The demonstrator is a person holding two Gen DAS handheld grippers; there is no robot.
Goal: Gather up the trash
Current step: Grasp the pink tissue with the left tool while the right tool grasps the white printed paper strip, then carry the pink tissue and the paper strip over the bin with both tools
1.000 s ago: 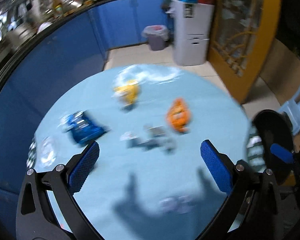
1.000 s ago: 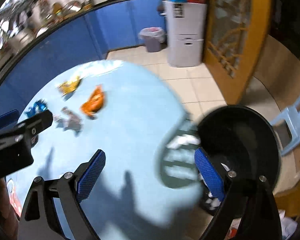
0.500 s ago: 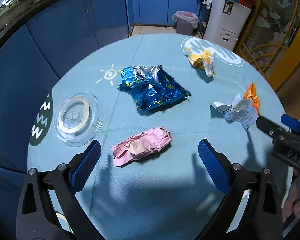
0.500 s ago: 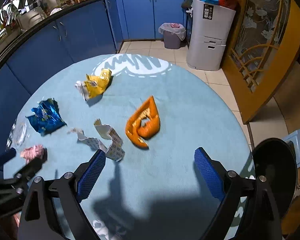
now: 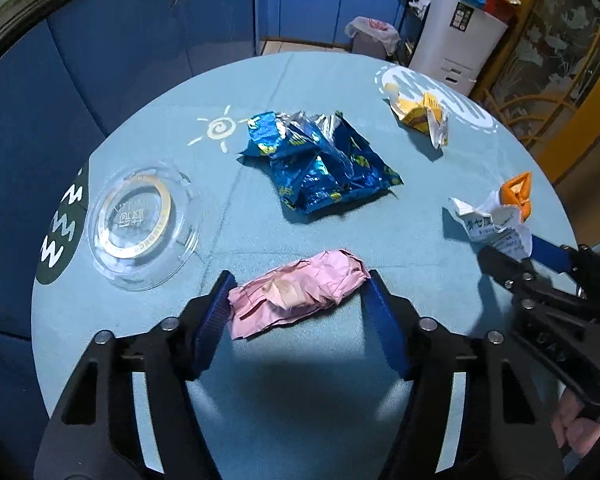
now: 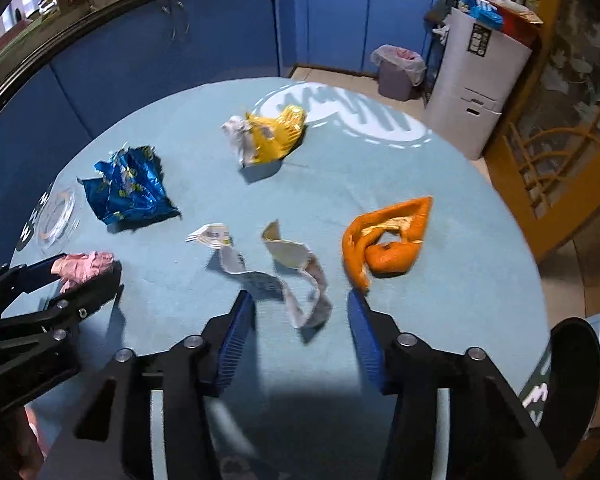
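Note:
A crumpled pink wrapper (image 5: pixel 300 292) lies on the round light-blue table (image 5: pixel 300 400). My left gripper (image 5: pixel 299 276) has its jaws closing on it, and the blue pads touch both of its ends. In the right wrist view the same wrapper (image 6: pixel 84 262) shows between the left gripper's (image 6: pixel 86 270) fingers. My right gripper (image 6: pixel 300 296) has its jaws closing around the near end of a torn white paper strip (image 6: pixel 288 256). Its pads stand clear of the paper. The left wrist view shows the right gripper (image 5: pixel 508 246) at that paper (image 5: pixel 488 224).
A blue foil bag (image 5: pixel 320 168), a yellow wrapper (image 5: pixel 420 114) and an orange wrapper (image 6: pixel 384 240) lie farther out on the table. A clear glass dish (image 5: pixel 140 224) sits at the left. A black bin (image 6: pixel 572 380) stands past the right table edge. A lined trash can (image 6: pixel 398 68) is on the floor.
Both grippers swung left from the black bin's side to over the trash. Both pairs of jaws narrowed, the left onto the pink wrapper, the right around the paper strip.

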